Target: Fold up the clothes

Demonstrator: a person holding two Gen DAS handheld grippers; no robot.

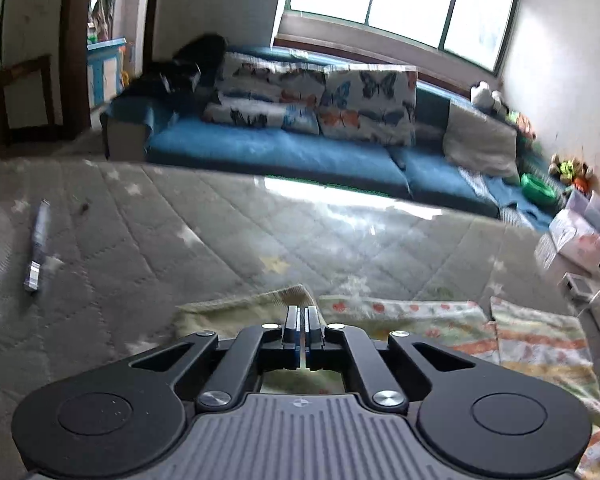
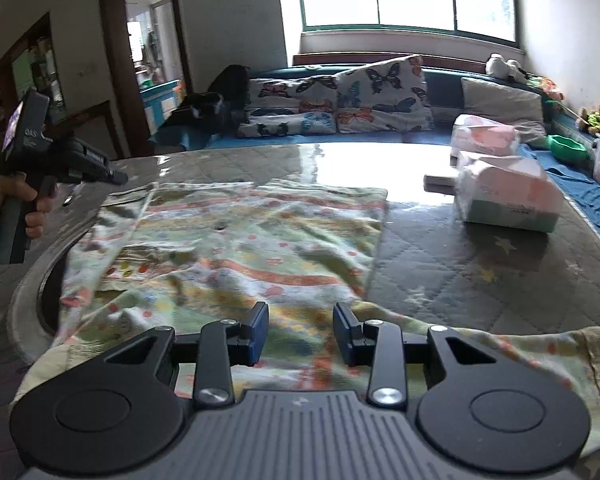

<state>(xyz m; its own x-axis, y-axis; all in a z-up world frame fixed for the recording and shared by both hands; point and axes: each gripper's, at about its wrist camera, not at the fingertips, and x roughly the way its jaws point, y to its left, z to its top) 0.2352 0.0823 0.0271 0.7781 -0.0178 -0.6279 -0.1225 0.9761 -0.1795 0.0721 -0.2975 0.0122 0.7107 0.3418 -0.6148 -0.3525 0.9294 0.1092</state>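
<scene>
Your left gripper [image 1: 301, 312] has its fingers pressed together just over the near edge of the patterned garment [image 2: 228, 248], but whether any cloth is pinched in there is hidden by the gripper body. Your right gripper [image 2: 301, 326] is wide open, hovering over the garment's near part with nothing between the fingers. The garment lies spread fairly flat on the grey quilted table [image 2: 460, 272], its left edge bunched and its near corner cut off behind the gripper. Tissue packs [image 2: 508, 196] sit well to the right. The left view is blurry; the small object [image 1: 38, 248] far left is hard to make out.
</scene>
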